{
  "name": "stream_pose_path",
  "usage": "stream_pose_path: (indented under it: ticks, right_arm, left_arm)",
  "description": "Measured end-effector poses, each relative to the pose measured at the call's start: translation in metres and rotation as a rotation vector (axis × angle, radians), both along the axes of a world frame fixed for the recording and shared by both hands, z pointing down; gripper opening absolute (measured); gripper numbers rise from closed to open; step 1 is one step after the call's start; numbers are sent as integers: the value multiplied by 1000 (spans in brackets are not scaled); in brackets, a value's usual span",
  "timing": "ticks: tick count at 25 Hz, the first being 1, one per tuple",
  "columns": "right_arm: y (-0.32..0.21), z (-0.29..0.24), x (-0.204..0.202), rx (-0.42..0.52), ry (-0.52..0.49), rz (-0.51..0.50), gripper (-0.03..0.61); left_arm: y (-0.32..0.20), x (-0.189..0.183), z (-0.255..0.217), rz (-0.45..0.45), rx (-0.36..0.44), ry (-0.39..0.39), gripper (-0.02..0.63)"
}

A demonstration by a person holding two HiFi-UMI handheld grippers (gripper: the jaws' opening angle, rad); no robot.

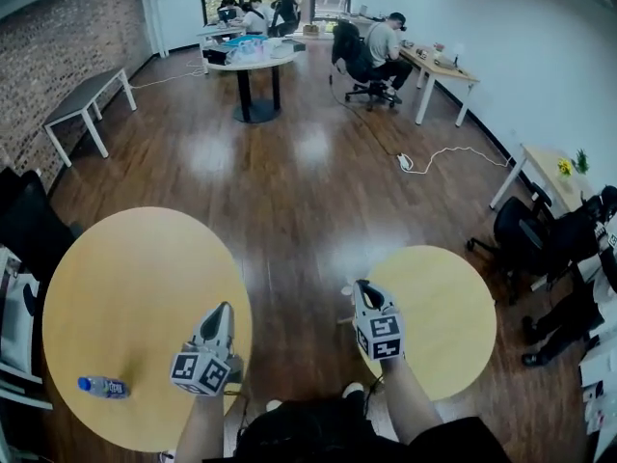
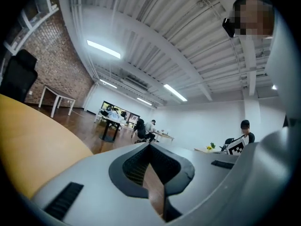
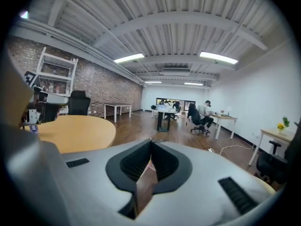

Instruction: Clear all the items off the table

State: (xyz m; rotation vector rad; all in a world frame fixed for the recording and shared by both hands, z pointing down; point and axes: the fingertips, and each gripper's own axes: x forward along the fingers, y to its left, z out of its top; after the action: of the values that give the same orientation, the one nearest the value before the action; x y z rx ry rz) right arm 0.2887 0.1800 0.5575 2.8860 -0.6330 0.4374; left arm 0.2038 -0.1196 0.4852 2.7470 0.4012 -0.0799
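Yellow wood round table (image 1: 145, 278), L side: 1 plastic bottle (image 1: 103, 386) lying at its near-L edge, not yet cleared; L gripper (image 1: 223, 310) & R gripper (image 1: 363, 285) both pressed together on nothing, well apart from bottle, prob. idle pre-reach.

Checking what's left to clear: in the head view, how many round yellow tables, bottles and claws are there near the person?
Round yellow tables: 2
Bottles: 1
Claws: 2
Total: 5
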Motion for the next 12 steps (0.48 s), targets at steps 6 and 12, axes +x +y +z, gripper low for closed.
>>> stream_pose_path:
  ticks: [6, 12]
  right_arm:
    - [-142, 12, 6, -12, 5, -261, 8]
    - [-302, -3, -21, -11, 44, -558, 8]
  left_arm:
    - [-105, -69, 8, -246, 15, 11, -2]
    - [-205, -158, 7, -526, 17, 10, -2]
